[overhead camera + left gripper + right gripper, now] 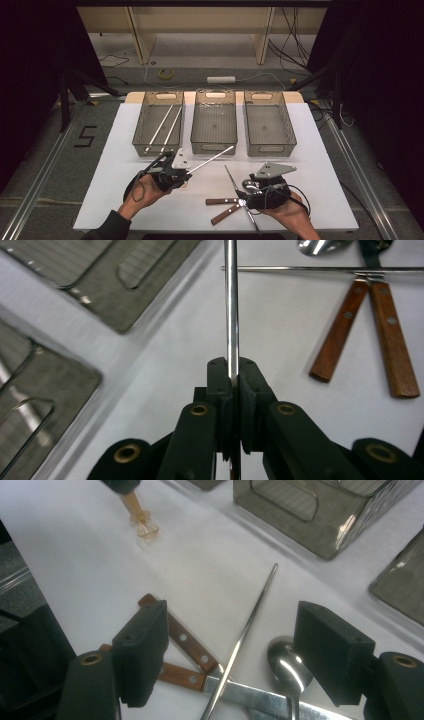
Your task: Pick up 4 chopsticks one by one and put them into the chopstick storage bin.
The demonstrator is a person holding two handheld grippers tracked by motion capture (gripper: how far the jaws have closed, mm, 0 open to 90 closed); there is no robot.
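My left gripper (186,172) (231,375) is shut on a thin metal skewer (212,159) (231,310) that points toward the middle grey bin (214,146). The skewer's looped end (141,522) sticks out behind the jaws. At the front right, my right gripper (246,193) (237,652) hovers open over a small pile of cutlery. The pile holds two wooden-handled knives (223,207) (382,325) (186,645), a second skewer (231,178) (250,625) lying across them, and a spoon (286,667). Its pads (142,650) touch none of these. Two more skewers (165,127) lie in the left bin (156,149).
Three grey bins stand in a row at the back of the white mat (125,200); the right bin (270,149) holds nothing I can see. Beyond the table lie floor cables, a tape roll (166,73) and a power strip (221,79).
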